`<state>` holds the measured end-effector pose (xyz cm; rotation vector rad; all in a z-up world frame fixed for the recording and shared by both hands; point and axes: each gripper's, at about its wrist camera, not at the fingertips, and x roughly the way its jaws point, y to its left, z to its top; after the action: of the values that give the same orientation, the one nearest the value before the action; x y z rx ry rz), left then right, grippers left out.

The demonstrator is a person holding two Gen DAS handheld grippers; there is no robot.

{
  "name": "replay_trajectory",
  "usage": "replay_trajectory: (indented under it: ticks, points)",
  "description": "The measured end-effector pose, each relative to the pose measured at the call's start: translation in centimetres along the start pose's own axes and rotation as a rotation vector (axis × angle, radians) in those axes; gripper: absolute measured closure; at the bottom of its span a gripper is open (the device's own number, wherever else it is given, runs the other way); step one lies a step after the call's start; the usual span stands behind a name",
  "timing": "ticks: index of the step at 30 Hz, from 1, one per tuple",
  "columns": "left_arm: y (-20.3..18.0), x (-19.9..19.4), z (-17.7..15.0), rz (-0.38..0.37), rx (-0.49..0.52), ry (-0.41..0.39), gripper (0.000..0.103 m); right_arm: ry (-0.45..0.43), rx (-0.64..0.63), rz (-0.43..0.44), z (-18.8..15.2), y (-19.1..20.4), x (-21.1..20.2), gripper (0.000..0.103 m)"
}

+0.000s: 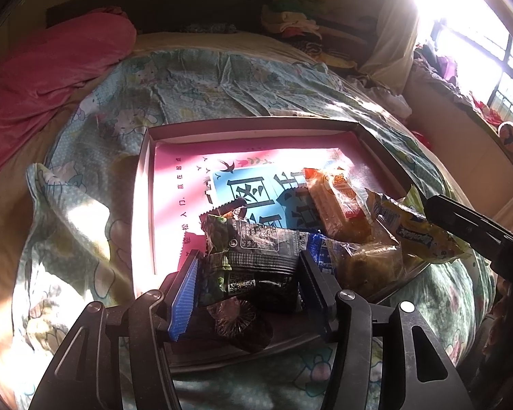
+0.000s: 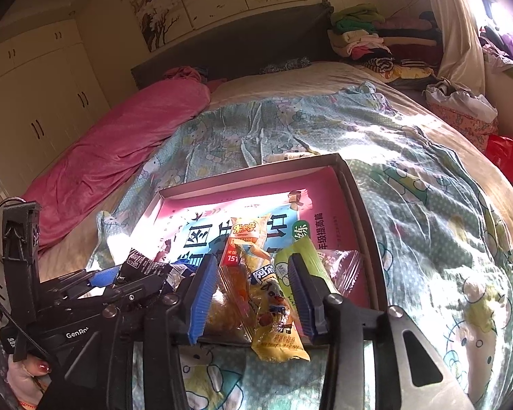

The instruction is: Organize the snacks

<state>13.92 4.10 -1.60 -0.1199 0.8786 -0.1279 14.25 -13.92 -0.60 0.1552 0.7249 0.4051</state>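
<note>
Inside the box (image 1: 147,171), the left gripper (image 1: 249,273) straddled a black packet (image 1: 256,249) unclenched; the right gripper (image 2: 253,294) stood released around a yellow packet (image 2: 273,324).

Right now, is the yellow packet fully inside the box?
No. The yellow packet lies across the box's near rim, its lower end hanging out over the bedspread.

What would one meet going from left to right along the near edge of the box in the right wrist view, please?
left gripper → black snack packet → right gripper over the yellow snack packet → clear wrapper → box rim
</note>
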Motion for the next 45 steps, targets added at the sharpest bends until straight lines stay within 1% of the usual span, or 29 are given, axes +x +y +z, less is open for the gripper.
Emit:
replay_trajectory:
  ticks: [6,8,15,17,23,27,32,33,34,37,40,45]
  points:
    - [0.0,-0.1,0.0,0.005,0.001,-0.003,0.044,0.008,-0.003,-0.005,-0.2,0.1,0.2,0.059]
    - [0.0,-0.2,0.0,0.016,-0.001,-0.006,0.041,0.007,-0.001,-0.004,-0.2,0.1,0.2,0.058]
    - [0.2,-0.3,0.2,0.018,-0.011,-0.008,0.039,0.007,-0.001,-0.007,-0.1,0.1,0.2,0.054]
    - [0.2,-0.4,0.2,0.027,-0.011,-0.011,0.036,0.008,-0.001,-0.009,-0.1,0.1,0.2,0.054]
    - [0.4,-0.8,0.4,0.034,-0.017,-0.023,0.032,0.006,-0.008,-0.025,-0.2,0.1,0.2,0.05]
    - [0.5,-1.2,0.4,0.051,-0.02,-0.041,0.028,-0.001,-0.018,-0.042,-0.2,0.2,0.1,0.047]
    - [0.2,-2.6,0.5,0.055,-0.012,-0.08,0.028,-0.025,-0.049,-0.065,-0.2,0.4,-0.6,0.045]
    - [0.1,-2.9,0.4,0.054,-0.01,-0.089,0.028,-0.032,-0.054,-0.066,-0.3,0.5,-0.8,0.043]
    - [0.0,-3.2,0.3,0.056,-0.008,-0.096,0.028,-0.041,-0.059,-0.068,-0.3,0.5,-1.1,0.041]
    - [-0.2,-4.3,-0.3,0.061,-0.018,-0.107,0.027,-0.063,-0.074,-0.07,-0.5,0.6,-2.1,0.037]
    - [-0.5,-5.2,-1.3,0.059,-0.049,-0.097,0.027,-0.073,-0.085,-0.072,-0.8,0.6,-3.3,0.035]
    - [-2.3,-6.2,-3.9,0.054,-0.085,-0.043,0.027,-0.053,-0.099,-0.059,-2.5,0.6,-5.7,0.028]
